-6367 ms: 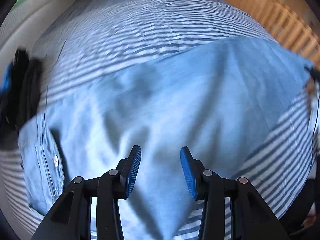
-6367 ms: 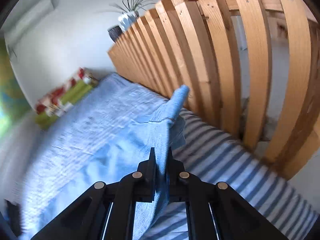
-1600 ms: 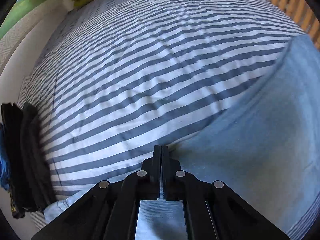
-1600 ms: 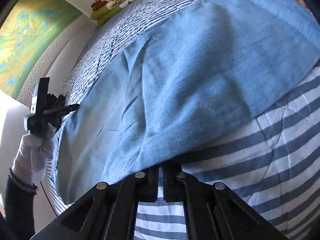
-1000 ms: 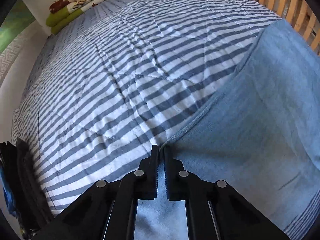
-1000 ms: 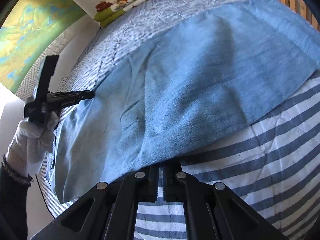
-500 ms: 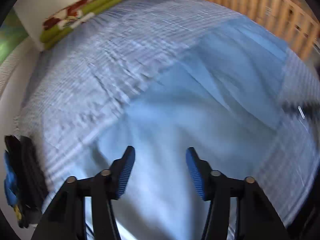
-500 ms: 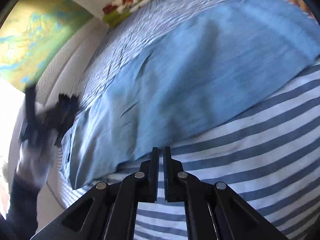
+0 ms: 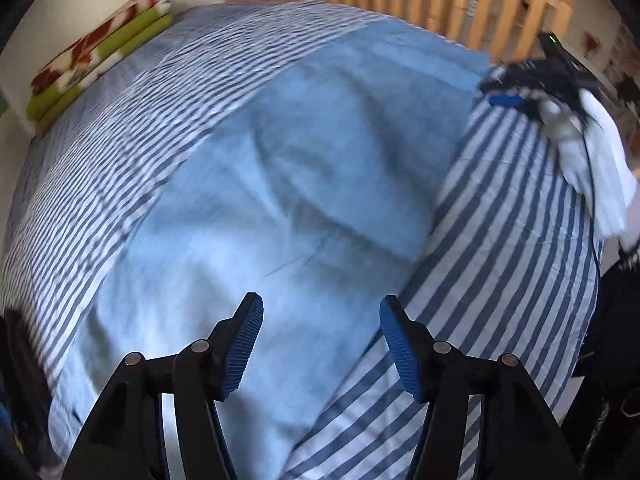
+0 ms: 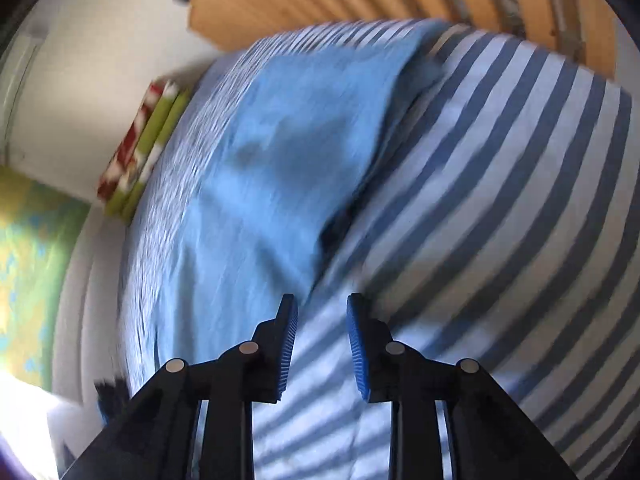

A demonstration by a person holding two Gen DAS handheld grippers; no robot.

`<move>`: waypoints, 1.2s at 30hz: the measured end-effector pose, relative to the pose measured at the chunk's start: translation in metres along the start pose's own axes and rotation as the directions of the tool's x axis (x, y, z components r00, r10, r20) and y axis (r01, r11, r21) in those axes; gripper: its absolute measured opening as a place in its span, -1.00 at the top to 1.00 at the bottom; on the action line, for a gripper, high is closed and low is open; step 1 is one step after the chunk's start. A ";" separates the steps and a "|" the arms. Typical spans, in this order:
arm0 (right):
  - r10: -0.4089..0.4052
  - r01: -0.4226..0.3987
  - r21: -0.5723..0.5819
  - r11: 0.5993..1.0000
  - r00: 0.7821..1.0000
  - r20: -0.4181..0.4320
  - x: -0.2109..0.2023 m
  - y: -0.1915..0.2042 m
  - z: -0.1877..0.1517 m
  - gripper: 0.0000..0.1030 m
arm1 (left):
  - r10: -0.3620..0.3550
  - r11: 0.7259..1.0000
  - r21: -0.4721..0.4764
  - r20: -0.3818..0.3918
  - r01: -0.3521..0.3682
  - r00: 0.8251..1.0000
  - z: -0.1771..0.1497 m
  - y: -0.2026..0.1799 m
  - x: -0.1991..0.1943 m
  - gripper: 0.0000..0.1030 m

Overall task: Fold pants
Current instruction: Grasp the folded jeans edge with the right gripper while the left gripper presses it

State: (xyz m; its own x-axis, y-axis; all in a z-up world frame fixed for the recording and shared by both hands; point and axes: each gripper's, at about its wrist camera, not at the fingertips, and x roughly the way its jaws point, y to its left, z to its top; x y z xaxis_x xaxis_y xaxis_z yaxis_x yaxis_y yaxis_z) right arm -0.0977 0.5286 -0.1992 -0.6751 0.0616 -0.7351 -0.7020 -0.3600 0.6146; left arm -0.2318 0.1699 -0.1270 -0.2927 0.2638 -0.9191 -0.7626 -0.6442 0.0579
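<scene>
Both grippers, clamped on pants (image 9: 280,168) earlier, now released: left gripper (image 9: 320,344) and right gripper (image 10: 322,340) opening, empty; risk: loose fold slipping on bedspread (image 9: 500,248).

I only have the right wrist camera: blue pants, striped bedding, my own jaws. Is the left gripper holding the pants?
Observer: No. In the left wrist view the left gripper hangs over the pants, its jaws opening with nothing between them.
Operator: Where does my right gripper sit relative to the fabric?
Observer: The right gripper, jaws opening, is held in a white-gloved hand beside the pants' far corner, near the wooden railing.
Operator: Anything else near the pants?
Observer: A dark pile, blurred, shows at the left edge of that view by the pants' near end.
</scene>
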 end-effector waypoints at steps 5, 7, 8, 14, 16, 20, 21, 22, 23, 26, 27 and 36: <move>0.050 -0.051 0.024 0.998 0.999 0.019 0.012 -0.011 0.031 0.40 | -0.035 0.998 0.054 -0.053 0.038 0.998 0.002 -0.037 0.030 -0.25; 0.047 -0.047 0.001 0.999 0.999 0.016 0.016 -0.007 0.037 0.40 | -0.020 0.997 0.073 -0.075 0.026 0.997 0.005 -0.042 0.046 -0.25; 0.058 -0.058 0.001 0.998 0.998 0.009 0.019 -0.005 0.040 0.40 | -0.023 0.996 0.079 -0.084 0.030 0.996 0.005 -0.044 0.050 -0.25; 0.072 -0.072 0.014 0.997 0.997 -0.004 0.030 0.009 0.038 0.79 | -0.009 0.997 0.072 -0.110 0.017 0.994 0.010 -0.044 0.059 0.23; 0.063 -0.063 0.010 0.998 0.998 0.006 0.027 0.010 0.036 0.82 | -0.004 0.997 0.077 -0.107 0.013 0.994 0.010 -0.041 0.057 0.44; 0.072 -0.073 0.026 0.997 0.997 0.040 0.012 0.008 0.034 0.95 | -0.021 0.997 0.065 -0.107 0.029 0.994 0.010 -0.040 0.052 0.83; 0.075 -0.075 0.011 0.997 0.996 0.057 0.000 0.013 0.033 0.96 | -0.029 0.998 0.054 -0.101 0.035 0.994 0.010 -0.040 0.047 0.86; 0.085 -0.081 -0.039 0.996 0.991 0.100 -0.016 0.025 0.034 0.96 | -0.040 0.998 0.041 -0.094 0.044 0.995 0.010 -0.038 0.043 0.87; 0.071 -0.059 -0.085 0.995 0.987 0.142 -0.028 0.035 0.034 0.96 | -0.069 0.997 0.017 -0.089 0.071 0.994 0.009 -0.034 0.040 0.87; -0.024 0.064 -0.184 0.981 0.977 0.211 -0.030 0.053 0.032 0.96 | -0.099 0.995 -0.011 -0.095 0.099 0.991 0.010 -0.027 0.038 0.89; -0.040 0.075 -0.180 0.981 0.981 0.189 -0.024 0.051 0.032 0.96 | -0.099 0.995 -0.004 -0.095 0.099 0.991 0.008 -0.028 0.037 0.89; 0.088 -0.091 0.028 0.995 0.990 0.111 -0.047 -0.030 0.052 0.17 | -0.112 0.985 0.118 -0.139 0.129 0.984 -0.001 -0.049 0.037 0.41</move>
State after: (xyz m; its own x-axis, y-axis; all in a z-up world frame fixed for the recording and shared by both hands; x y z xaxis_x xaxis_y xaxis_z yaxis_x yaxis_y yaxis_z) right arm -0.0571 0.5846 -0.1682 -0.7551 0.1324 -0.6421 -0.6434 -0.3382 0.6868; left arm -0.2049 0.2104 -0.1639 -0.1223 0.2319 -0.9650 -0.8568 -0.5155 -0.0153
